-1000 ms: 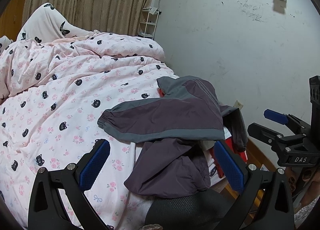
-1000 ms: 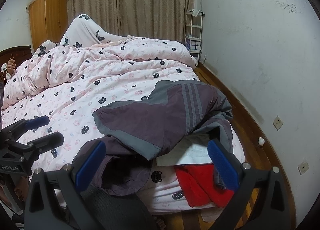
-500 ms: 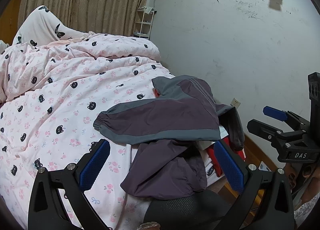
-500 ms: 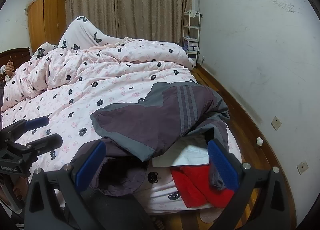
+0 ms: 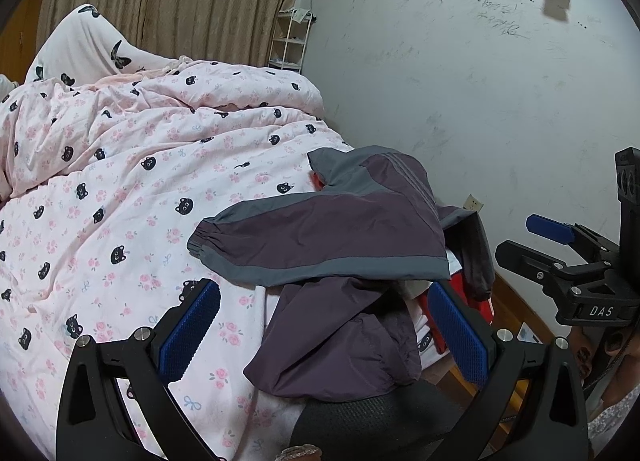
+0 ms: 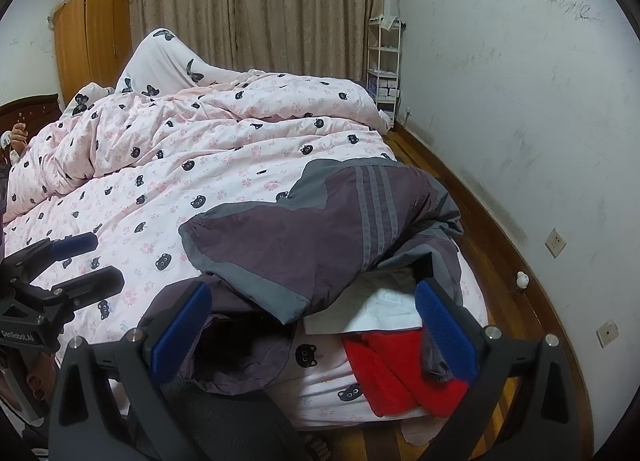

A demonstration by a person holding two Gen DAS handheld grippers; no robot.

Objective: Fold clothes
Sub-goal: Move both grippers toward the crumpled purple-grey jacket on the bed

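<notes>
- Left wrist view: the left gripper [image 5: 316,335], fingers spread and empty, hovers over a purple-grey jacket [image 5: 332,237] lying rumpled, not folded, on the bed [image 5: 120,189].
- Right wrist view: the right gripper [image 6: 314,333], fingers also apart and empty; the jacket drapes over white and red clothes [image 6: 400,369] at the bed's edge, so folding remains.

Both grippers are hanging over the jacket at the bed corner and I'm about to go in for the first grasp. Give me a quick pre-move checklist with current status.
1. Left gripper open and empty: ok.
2. Right gripper open and empty: ok.
3. Purple and grey jacket laid flat for folding: not ok, it is bunched, one sleeve draped across the body.
4. Jacket free of other items: not ok, it overlaps a red garment and a white cloth.
5. Jacket fully on the bed: not ok, part hangs over the duvet edge at the corner.
6. Zipper state: cannot tell.
</notes>
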